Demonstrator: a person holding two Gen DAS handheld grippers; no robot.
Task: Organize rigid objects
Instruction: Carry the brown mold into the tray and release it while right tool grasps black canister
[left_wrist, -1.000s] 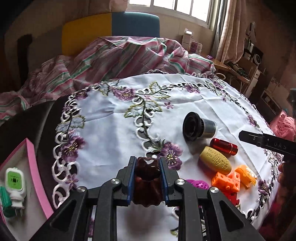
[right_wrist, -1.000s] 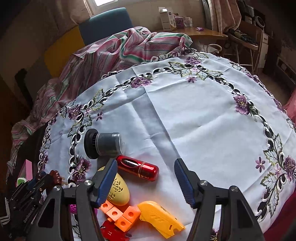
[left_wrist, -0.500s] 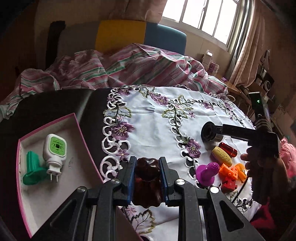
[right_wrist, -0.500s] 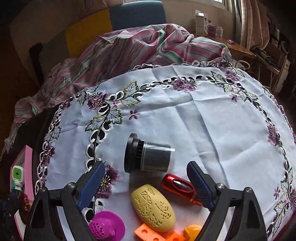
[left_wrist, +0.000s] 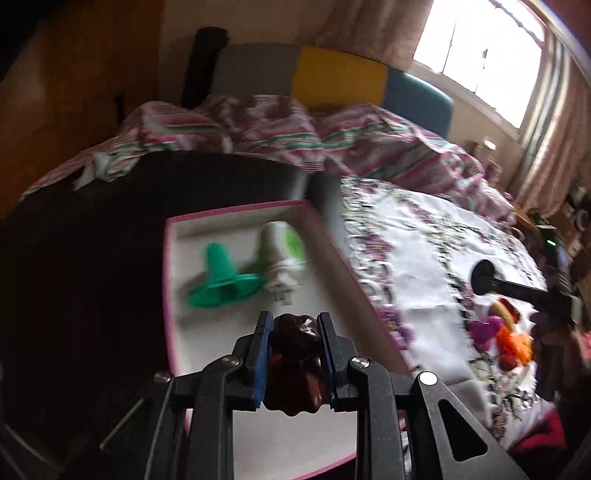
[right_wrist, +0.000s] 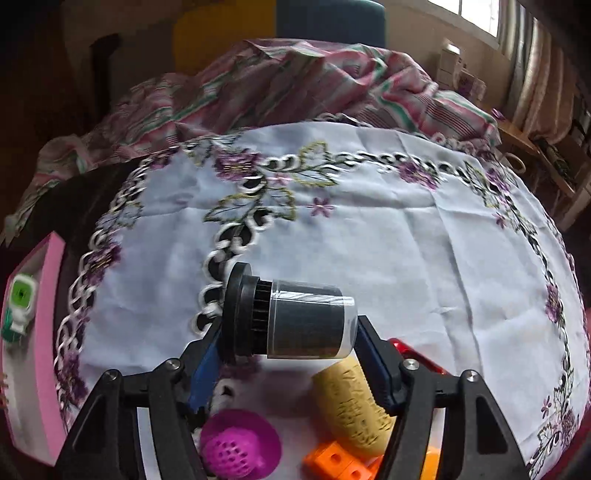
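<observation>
My left gripper (left_wrist: 293, 325) is shut on a dark brown fluted mould (left_wrist: 295, 365) and holds it above the near part of a pink-rimmed white tray (left_wrist: 332, 251). In the tray lie a green funnel-shaped piece (left_wrist: 221, 280) and a white and green plug-in device (left_wrist: 284, 254). My right gripper (right_wrist: 288, 343) has its jaws on either side of a black cylinder with a wide cap (right_wrist: 291, 325) lying on the embroidered tablecloth (right_wrist: 406, 240); the pads sit at its two ends.
Below the right gripper lie a magenta perforated cap (right_wrist: 236, 446), a yellow patterned oval piece (right_wrist: 354, 402), orange blocks (right_wrist: 332, 461) and a red capsule (right_wrist: 417, 354). A striped blanket (right_wrist: 295, 81) is heaped behind the table. The tray shows at the left edge (right_wrist: 51, 277).
My left gripper has swung left with the brown mould, from over the tablecloth to over the tray. My right gripper has moved forward and closed in around the black cylinder.
</observation>
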